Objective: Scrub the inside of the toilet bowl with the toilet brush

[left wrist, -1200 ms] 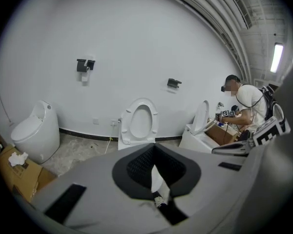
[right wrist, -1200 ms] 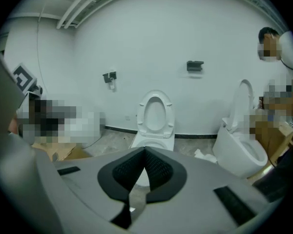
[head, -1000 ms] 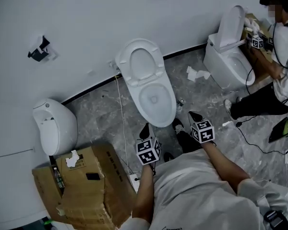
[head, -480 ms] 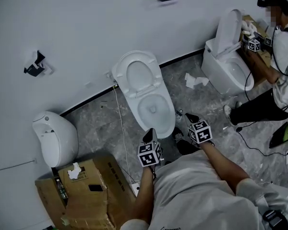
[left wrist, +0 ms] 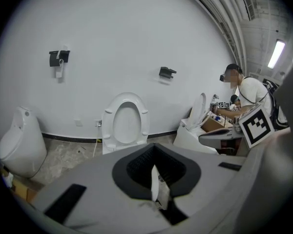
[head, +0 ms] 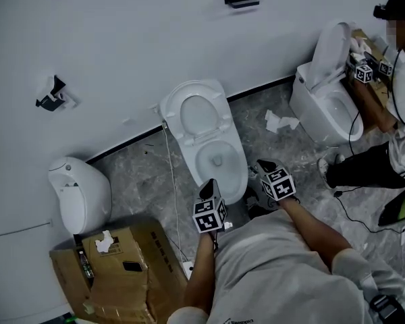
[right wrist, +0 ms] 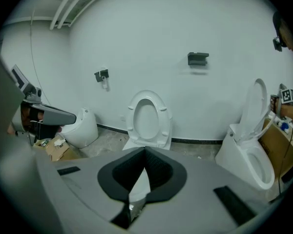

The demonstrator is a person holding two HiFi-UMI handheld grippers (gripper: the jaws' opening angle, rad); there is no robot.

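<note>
Toilet bowl (head: 210, 155) is white, with seat (head: 223, 117) raised

wall (head: 121, 32): white | floor (head: 142, 174): grey marble | cardboard box (head: 155, 248) on floor | strip light (left wrist: 275, 53) overhead

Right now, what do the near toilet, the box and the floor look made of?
The near toilet looks like glazed white ceramic: smooth, glossy and rounded. The box is brown cardboard, matt, with creased flaps. The floor is grey veined stone or stone-look tile, faintly shiny; I cannot tell which.
</note>
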